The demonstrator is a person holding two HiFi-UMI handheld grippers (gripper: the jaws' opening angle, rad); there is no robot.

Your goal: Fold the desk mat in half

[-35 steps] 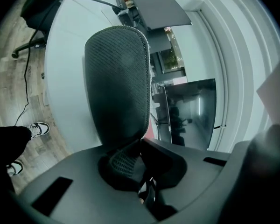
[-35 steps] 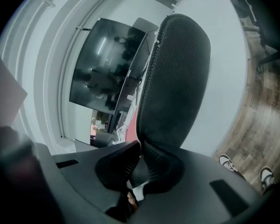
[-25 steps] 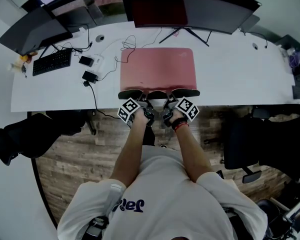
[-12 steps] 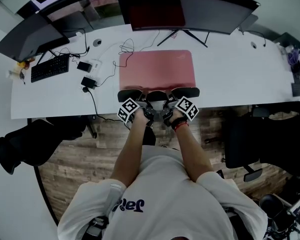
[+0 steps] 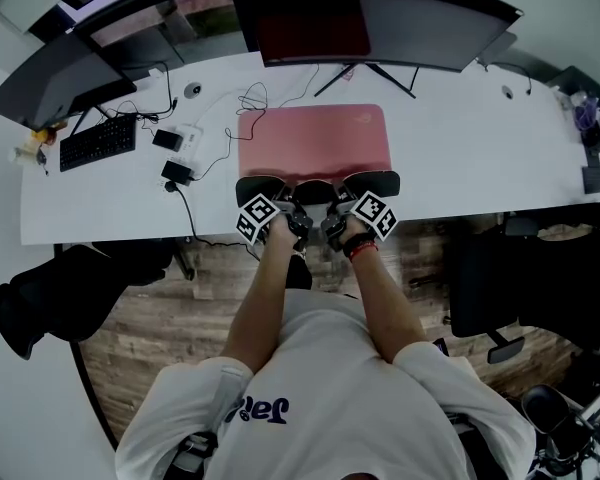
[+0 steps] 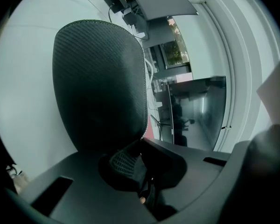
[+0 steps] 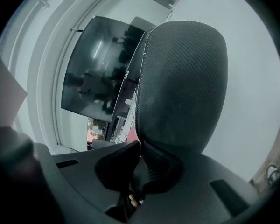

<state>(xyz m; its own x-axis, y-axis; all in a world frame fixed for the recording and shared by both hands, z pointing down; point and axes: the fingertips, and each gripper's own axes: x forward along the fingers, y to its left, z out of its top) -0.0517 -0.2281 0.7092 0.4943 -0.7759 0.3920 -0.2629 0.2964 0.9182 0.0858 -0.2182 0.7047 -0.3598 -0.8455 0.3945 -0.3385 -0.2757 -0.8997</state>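
Note:
The pink desk mat (image 5: 315, 138) lies in the middle of the white desk (image 5: 460, 158). Its near edge is curled up off the desk, so the black textured underside (image 5: 315, 189) shows as a dark band. Both grippers are side by side at the middle of that edge. My left gripper (image 5: 288, 206) is shut on the edge, and the dark flap (image 6: 100, 87) rises out of its jaws. My right gripper (image 5: 340, 206) is shut on it too, with the flap (image 7: 184, 87) standing up from its jaws. The pads themselves are hidden by the mat.
A keyboard (image 5: 95, 140), a power adapter (image 5: 177, 171) and loose cables (image 5: 220, 118) lie on the desk left of the mat. Monitors (image 5: 380, 13) line the back edge, one stand's feet (image 5: 365, 70) just behind the mat. Dark chairs (image 5: 40, 288) flank the person.
Both grippers keep the same hold on the near edge. The view has drifted slightly, and the lifted dark edge covers a little more of the pink top.

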